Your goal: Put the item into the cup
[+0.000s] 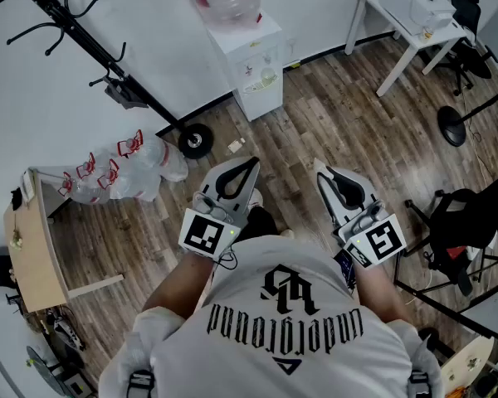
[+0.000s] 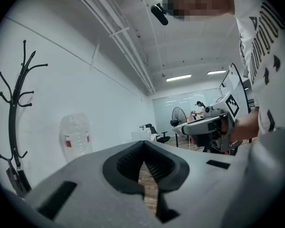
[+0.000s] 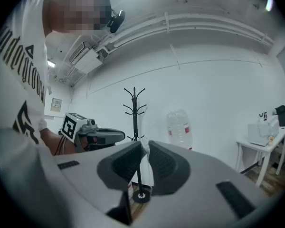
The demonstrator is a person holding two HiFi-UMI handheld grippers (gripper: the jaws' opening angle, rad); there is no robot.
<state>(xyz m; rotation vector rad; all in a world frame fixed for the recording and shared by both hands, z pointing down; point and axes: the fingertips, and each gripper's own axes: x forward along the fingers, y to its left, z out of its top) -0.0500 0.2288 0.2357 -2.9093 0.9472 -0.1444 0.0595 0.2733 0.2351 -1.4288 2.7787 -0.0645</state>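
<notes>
I see no cup and no loose item in any view. Both grippers are held side by side at chest height over the wooden floor. In the head view, my left gripper (image 1: 251, 162) points forward with its jaws together. From its own view the left gripper (image 2: 143, 145) has its tips touching and nothing between them. My right gripper (image 1: 322, 171) is level with it. The right gripper (image 3: 145, 145) shows a narrow gap between its tips, with nothing in it. Each gripper view also shows the other tool: the right gripper (image 2: 204, 125) and the left gripper (image 3: 104, 136).
A water dispenser (image 1: 253, 56) with a big bottle stands against the wall ahead. A black coat rack (image 1: 91, 48) leans at the left, with several empty bottles (image 1: 120, 172) by its base. A white table (image 1: 415, 31) stands at the back right. A wooden desk (image 1: 33, 247) is at the left.
</notes>
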